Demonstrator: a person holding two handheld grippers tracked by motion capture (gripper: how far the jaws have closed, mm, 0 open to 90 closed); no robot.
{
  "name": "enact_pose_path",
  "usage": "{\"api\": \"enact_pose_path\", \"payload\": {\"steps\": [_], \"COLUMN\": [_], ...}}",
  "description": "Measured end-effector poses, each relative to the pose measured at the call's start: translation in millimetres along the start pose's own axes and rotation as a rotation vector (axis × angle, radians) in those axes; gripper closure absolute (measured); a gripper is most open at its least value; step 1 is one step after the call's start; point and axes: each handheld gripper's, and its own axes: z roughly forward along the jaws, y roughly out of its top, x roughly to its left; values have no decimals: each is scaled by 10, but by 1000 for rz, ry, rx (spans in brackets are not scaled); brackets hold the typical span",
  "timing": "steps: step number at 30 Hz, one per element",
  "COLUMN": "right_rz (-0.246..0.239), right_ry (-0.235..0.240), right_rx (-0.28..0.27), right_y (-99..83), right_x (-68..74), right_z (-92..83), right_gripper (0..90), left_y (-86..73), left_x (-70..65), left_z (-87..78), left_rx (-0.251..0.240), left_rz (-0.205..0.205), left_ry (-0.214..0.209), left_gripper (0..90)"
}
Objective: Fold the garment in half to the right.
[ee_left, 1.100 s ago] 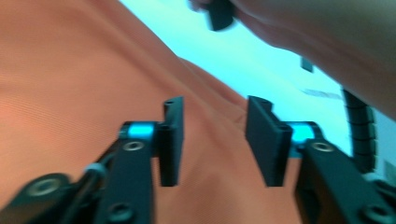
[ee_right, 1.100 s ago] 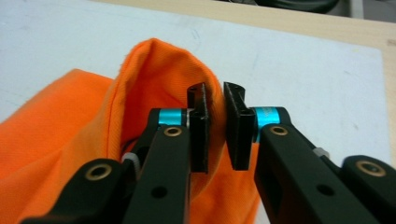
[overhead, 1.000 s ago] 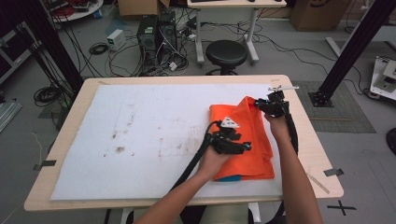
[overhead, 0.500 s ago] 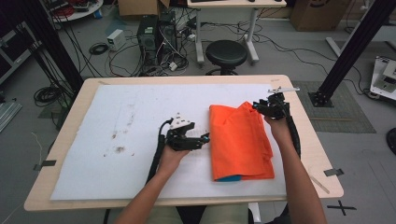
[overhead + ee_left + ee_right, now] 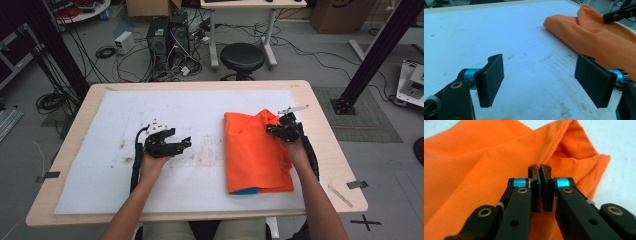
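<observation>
Orange cloth point(image 5: 256, 152), folded into a long panel, lies on the right half of the bench point(image 5: 80, 150), on the white sheet point(image 5: 200, 107) that covers most of the top; a blue strip peeks out under its near edge. Left of it, well apart from the fabric, the left tongs point(image 5: 186, 142) hover over the stained middle of the sheet with their jaws wide apart and nothing between them; the left gripper view shows bare sheet between the two black pads point(image 5: 492, 80), with the cloth lying off to the far right. At the far right corner of the cloth, the right tongs point(image 5: 271, 129) have just been closing, and their jaws now stand pressed together on a raised fold of the fabric. Beyond the bench a black stool point(image 5: 242, 57) stands among floor cables.
</observation>
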Motion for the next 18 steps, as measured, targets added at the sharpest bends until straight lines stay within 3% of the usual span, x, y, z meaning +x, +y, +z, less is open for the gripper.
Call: {"api": "enact_pose_path", "payload": {"steps": [4, 8, 14, 16, 18], "right_rz": [13, 29, 53, 62, 85], "right_ry": [-22, -72, -99, -84, -60], "right_rx": [-28, -5, 32, 16, -34], "right_y": [-32, -115, -259, -279, -256], "right_x": [-16, -81, -177, -193, -208], "right_z": [-166, -333, -455, -460, -470], "right_gripper": [889, 889, 883, 768, 656], "left_y": [15, -11, -67, -77, -85], "left_x": [180, 303, 407, 425, 438], "left_z": [-132, -247, -316, -333, -352], "left_rx": [-8, -13, -12, -16, -14], "left_rz": [-14, -28, -50, -55, -53], "left_ry": [34, 58, 77, 83, 83], "left_gripper": [236, 236, 236, 236, 236]}}
